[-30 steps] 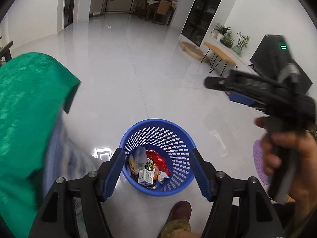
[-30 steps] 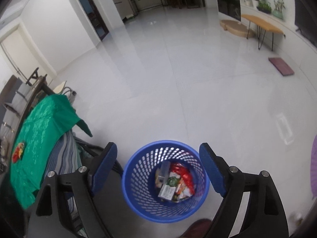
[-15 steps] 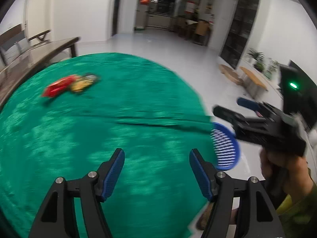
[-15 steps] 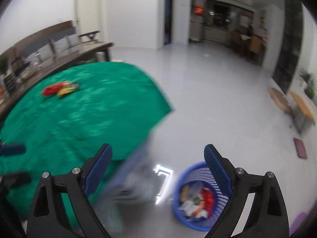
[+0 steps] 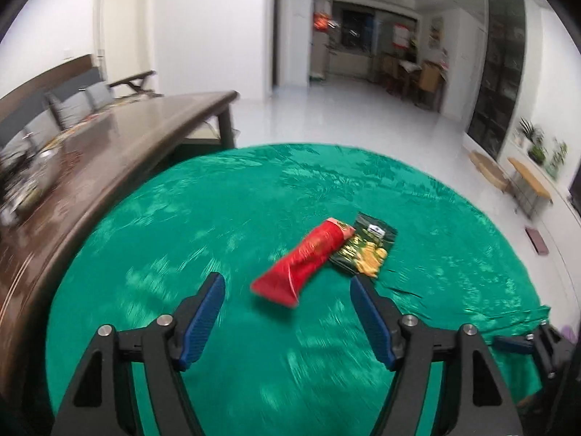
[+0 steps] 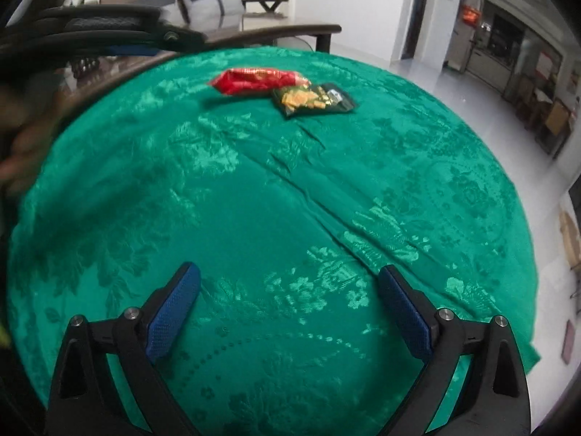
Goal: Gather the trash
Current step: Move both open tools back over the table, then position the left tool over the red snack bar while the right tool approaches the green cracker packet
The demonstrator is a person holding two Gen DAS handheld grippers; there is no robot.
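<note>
Trash is seen in the left wrist view as two wrappers lying on a tabletop [image 5: 218, 254] covered with a green patterned cloth: a red wrapper [image 5: 305, 261] lying diagonally, and a dark green snack packet [image 5: 365, 249] touching its upper right end. The left tool [image 5: 287, 303] is held over the cloth with its jaws opening; nothing is gripped, and the lower end of the red wrapper is seen in the gap between the blue pads [image 5: 203, 312], just ahead of their tips. A dark wooden table [image 5: 109, 152] is seen beside the cloth at the left. In the right wrist view, the red wrapper [image 6: 254, 80] and the dark green snack packet [image 6: 314, 100] are seen toward the far side of the tabletop [image 6: 254, 218], touching each other. The right tool [image 6: 290, 309] is held well apart from them, its jaws opening wide with only bare cloth between them. The left tool [image 6: 120, 38] is seen at the upper left, with a blurred hand [image 6: 25, 145] below it.
</note>
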